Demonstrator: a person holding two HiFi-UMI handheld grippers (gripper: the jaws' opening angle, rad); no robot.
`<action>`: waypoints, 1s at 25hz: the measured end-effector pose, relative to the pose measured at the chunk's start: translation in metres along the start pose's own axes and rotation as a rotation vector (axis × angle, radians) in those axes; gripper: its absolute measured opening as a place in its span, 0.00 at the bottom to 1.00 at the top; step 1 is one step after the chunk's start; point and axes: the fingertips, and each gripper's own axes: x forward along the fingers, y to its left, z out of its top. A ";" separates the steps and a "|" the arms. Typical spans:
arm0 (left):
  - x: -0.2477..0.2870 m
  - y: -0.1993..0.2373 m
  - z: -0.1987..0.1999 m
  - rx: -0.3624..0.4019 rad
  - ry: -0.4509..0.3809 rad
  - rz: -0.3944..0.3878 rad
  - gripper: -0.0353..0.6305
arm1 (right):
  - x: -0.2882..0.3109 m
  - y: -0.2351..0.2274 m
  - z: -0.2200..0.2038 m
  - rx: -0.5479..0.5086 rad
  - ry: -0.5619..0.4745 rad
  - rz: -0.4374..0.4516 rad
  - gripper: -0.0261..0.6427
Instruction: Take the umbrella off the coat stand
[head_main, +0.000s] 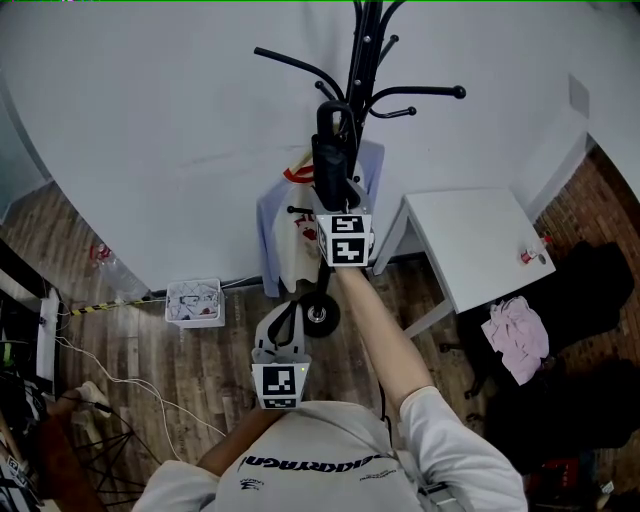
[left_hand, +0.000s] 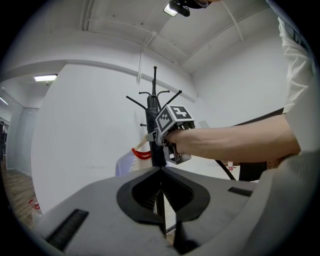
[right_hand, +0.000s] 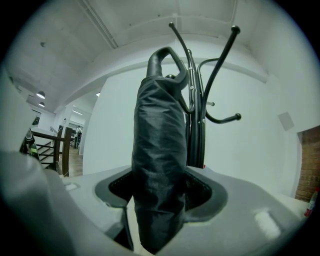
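Black and tightly furled, the umbrella (right_hand: 159, 165) stands upright between the jaws of the right hand-held gripper (right_hand: 160, 200), which clamp its fabric body. Its looped handle sits right beside the hooks of the coat stand (right_hand: 196, 135), though whether it hangs on one is unclear. Lower down, the left hand-held gripper (left_hand: 161, 200) has its jaws together on nothing, and a white table (head_main: 480, 240) stands to the stand's right.

Creased matt cloth sheathes the black folded umbrella (right_hand: 157, 165); its handle loop (right_hand: 161, 59) is smooth, faintly glossy plastic. The black coat stand (right_hand: 196, 130) is smooth metal tubing with a satin sheen. Right tongs (right_hand: 158, 192): matt grey plastic, ribbed dark pads (right_hand: 198, 190). Floor (head_main: 150, 360): grained wood planks. White tabletop (head_main: 480, 240): smooth, matt.
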 end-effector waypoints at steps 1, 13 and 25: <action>-0.001 0.000 0.001 0.001 -0.002 0.000 0.05 | -0.003 0.001 0.001 0.006 -0.003 0.003 0.45; -0.010 -0.002 0.007 -0.024 -0.023 -0.013 0.05 | -0.043 0.014 0.003 0.057 -0.024 0.056 0.45; -0.013 -0.007 0.010 -0.042 -0.032 -0.017 0.05 | -0.092 0.015 -0.006 0.078 -0.047 0.070 0.45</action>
